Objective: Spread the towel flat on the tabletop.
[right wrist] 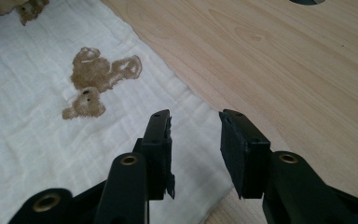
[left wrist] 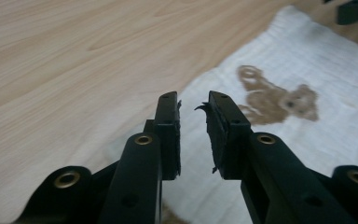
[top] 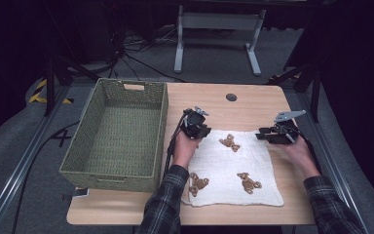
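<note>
Both claws hovered over one white cloth (top: 233, 168) spread flat on the wooden table (top: 253, 105). Left gripper (top: 198, 127), in the person's left hand (top: 184, 148), hung over the cloth's far left corner; in the left gripper view its jaws stood a narrow gap apart with nothing between them, released, the corner lying just beneath and ahead of the tips. Right gripper (top: 268, 135), in the right hand (top: 299, 148), sat at the far right corner; in the right gripper view its jaws were parted and empty, straddling the cloth's edge, fabric under one jaw and bare wood under the other.

Counted: one cloth, bearing three brown bear prints, one (top: 229, 142) between the two claws and two nearer the person, behind the claws (top: 198, 183) (top: 249, 182). One woven basket (top: 118, 131) stood on the table's left side, just beside the left gripper and apart from the cloth. One dark round hole (top: 231, 97) lay in the tabletop beyond both claws.
</note>
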### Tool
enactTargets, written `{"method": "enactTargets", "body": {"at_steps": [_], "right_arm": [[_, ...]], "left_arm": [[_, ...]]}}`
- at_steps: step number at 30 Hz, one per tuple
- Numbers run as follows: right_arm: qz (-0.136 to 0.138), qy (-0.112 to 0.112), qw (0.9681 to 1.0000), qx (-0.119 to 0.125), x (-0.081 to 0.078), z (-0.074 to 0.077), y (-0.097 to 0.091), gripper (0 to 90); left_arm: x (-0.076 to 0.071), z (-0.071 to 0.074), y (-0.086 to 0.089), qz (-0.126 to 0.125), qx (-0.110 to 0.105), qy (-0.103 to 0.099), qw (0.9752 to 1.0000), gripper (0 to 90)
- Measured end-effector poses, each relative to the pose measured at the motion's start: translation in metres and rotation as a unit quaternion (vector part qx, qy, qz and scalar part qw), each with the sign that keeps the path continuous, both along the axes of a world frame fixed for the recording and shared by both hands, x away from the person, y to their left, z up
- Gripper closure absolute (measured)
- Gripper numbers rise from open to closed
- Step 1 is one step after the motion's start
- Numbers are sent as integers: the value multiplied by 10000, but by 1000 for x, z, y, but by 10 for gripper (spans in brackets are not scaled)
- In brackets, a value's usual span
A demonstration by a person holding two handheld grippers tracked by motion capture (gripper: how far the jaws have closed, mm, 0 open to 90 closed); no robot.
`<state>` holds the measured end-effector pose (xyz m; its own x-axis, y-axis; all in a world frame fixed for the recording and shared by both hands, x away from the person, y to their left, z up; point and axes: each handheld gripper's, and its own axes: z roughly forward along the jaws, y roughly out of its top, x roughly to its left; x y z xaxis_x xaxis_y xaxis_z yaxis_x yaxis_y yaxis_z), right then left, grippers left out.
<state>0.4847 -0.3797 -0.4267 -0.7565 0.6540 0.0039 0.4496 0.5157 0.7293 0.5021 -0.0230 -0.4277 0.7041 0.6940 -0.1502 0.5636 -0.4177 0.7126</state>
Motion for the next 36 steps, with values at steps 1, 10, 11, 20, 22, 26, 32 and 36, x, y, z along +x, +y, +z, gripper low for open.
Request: {"method": "enactTargets", "body": {"at_steps": [1, 10, 11, 20, 22, 26, 32, 36], "right_arm": [[2, -2, 10000, -1, 0, 0, 0, 638], [-95, -32, 9999, -64, 2, -2, -2, 637], [-131, -26, 9999, -43, 3, -3, -3, 636], [-452, 191, 9988, -1, 22, -16, -8, 624], [-481, 194, 9986, -62, 26, -19, -7, 633], [-560, 319, 9979, -68, 30, -25, -6, 742], [-544, 228, 9983, 13, 26, -15, -9, 877], [-495, -72, 9987, 112, 19, 2, -11, 884]], "left_arm": [[2, -1, 3, 91, 49, 57, 9999, 727], [5, -15, 22, 607, 98, 311, 9976, 726], [5, -16, 23, 616, 77, 306, 9976, 715], [6, -25, 17, 390, 172, 551, 9976, 773], [7, -25, 18, 338, 126, 563, 9978, 840], [6, -24, 17, 313, 78, 554, 9979, 874], [4, -15, 19, 324, -78, 391, 9987, 879], [3, -1, 18, 331, -176, 204, 9991, 880]]}}
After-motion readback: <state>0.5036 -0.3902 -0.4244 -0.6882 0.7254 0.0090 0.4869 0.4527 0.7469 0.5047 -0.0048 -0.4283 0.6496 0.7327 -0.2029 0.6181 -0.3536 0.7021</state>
